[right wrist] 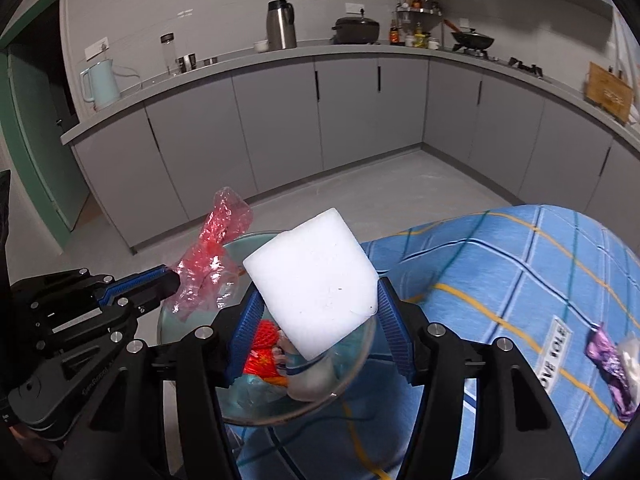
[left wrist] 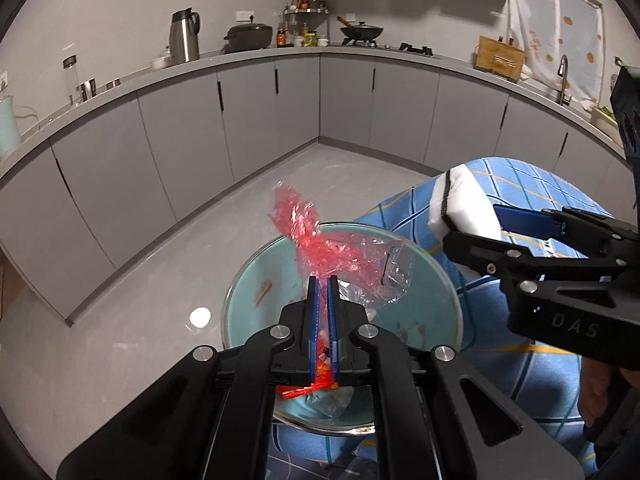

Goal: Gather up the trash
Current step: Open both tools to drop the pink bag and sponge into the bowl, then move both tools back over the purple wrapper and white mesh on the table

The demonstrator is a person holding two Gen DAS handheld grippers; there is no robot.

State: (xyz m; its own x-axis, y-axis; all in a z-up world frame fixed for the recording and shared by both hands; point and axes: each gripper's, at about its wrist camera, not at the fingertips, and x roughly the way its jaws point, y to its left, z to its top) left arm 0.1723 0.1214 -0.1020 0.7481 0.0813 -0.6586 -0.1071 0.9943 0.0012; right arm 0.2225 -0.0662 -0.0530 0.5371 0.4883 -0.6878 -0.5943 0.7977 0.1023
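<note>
My left gripper (left wrist: 322,284) is shut on a crumpled red and clear plastic wrapper (left wrist: 320,244) and holds it above a glass bowl (left wrist: 244,280). The bowl holds several pieces of trash, among them a red-orange wrapper (right wrist: 262,350). My right gripper (right wrist: 318,308) is shut on a white sponge block (right wrist: 316,280), also held over the bowl (right wrist: 352,376). In the left wrist view the sponge (left wrist: 460,208) and right gripper (left wrist: 472,224) are at the right. In the right wrist view the left gripper (right wrist: 176,278) holds the wrapper (right wrist: 212,256) at the left.
The bowl stands on a table with a blue checked cloth (right wrist: 500,272). A purple wrapper (right wrist: 612,368) and a clear wrapper (right wrist: 630,356) lie on the cloth at the right. Grey kitchen cabinets (left wrist: 248,108) and floor (left wrist: 120,320) lie beyond.
</note>
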